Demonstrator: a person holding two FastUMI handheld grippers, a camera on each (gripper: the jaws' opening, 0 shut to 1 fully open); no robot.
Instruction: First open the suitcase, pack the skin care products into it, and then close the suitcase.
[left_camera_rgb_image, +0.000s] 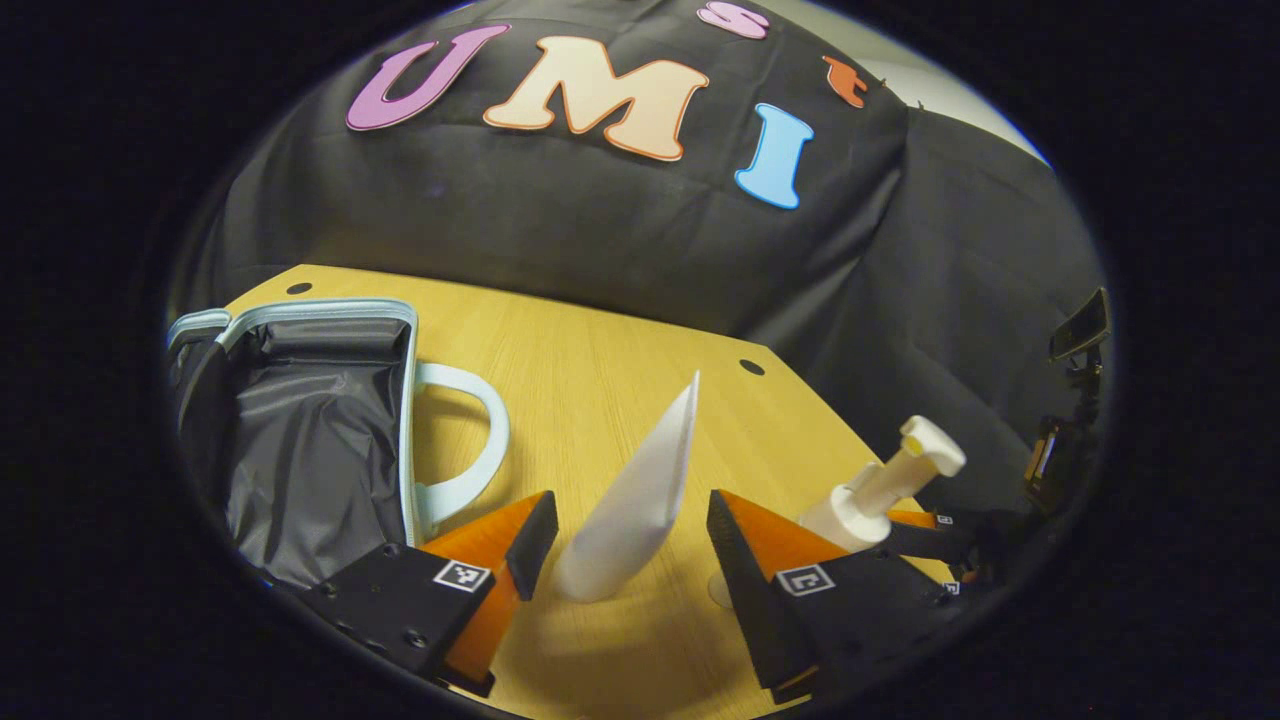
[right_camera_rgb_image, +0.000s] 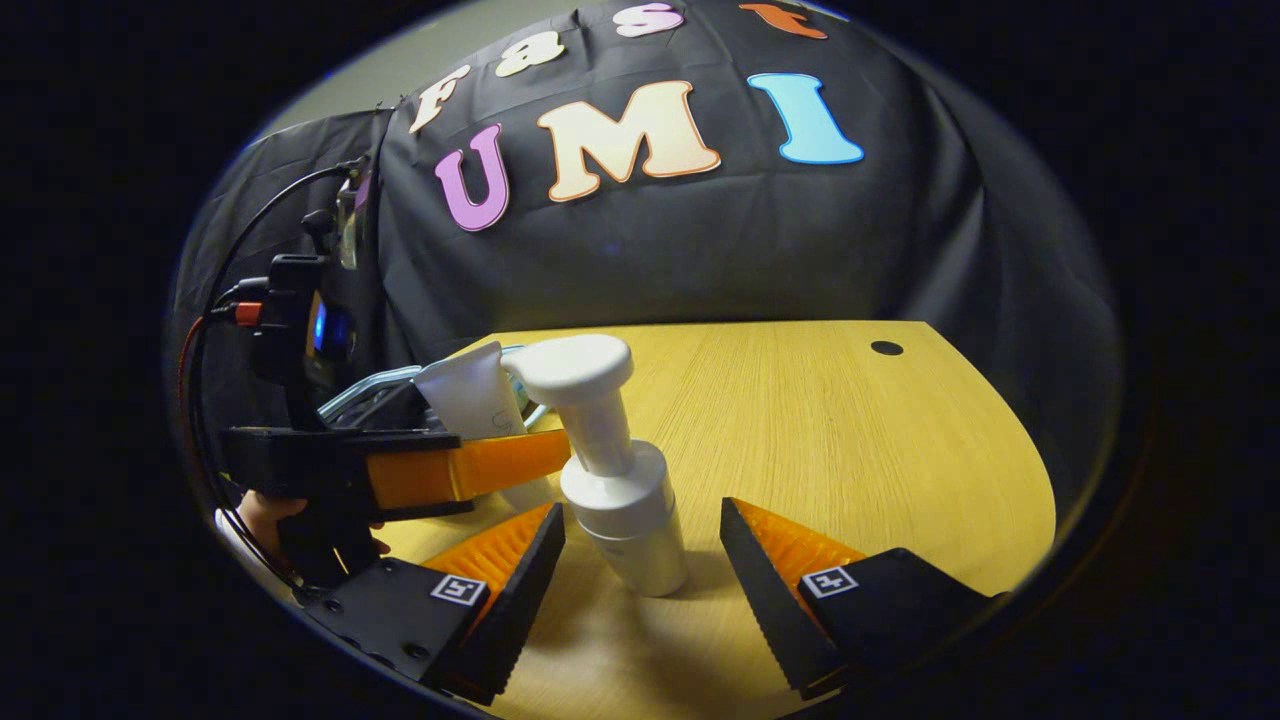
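Note:
In the left gripper view a white tube (left_camera_rgb_image: 640, 495) stands cap-down on the wooden table, between the fingers of my left gripper (left_camera_rgb_image: 630, 545), which is open with gaps on both sides. The open suitcase (left_camera_rgb_image: 300, 440), with dark lining, a pale blue rim and a pale handle (left_camera_rgb_image: 470, 440), lies at the left. A white pump bottle (right_camera_rgb_image: 615, 470) stands upright between the spread fingers of my right gripper (right_camera_rgb_image: 645, 560), untouched. The same pump bottle (left_camera_rgb_image: 885, 485) appears at the right of the left gripper view. The left gripper (right_camera_rgb_image: 450, 470) and the tube (right_camera_rgb_image: 470, 395) appear at the left of the right gripper view.
The wooden table (right_camera_rgb_image: 850, 450) stretches bare to the right and back, with a round cable hole (right_camera_rgb_image: 886, 348) near its far edge. A hand (right_camera_rgb_image: 265, 515) holds the left gripper. A camera stand (left_camera_rgb_image: 1075, 400) stands off the table's right side.

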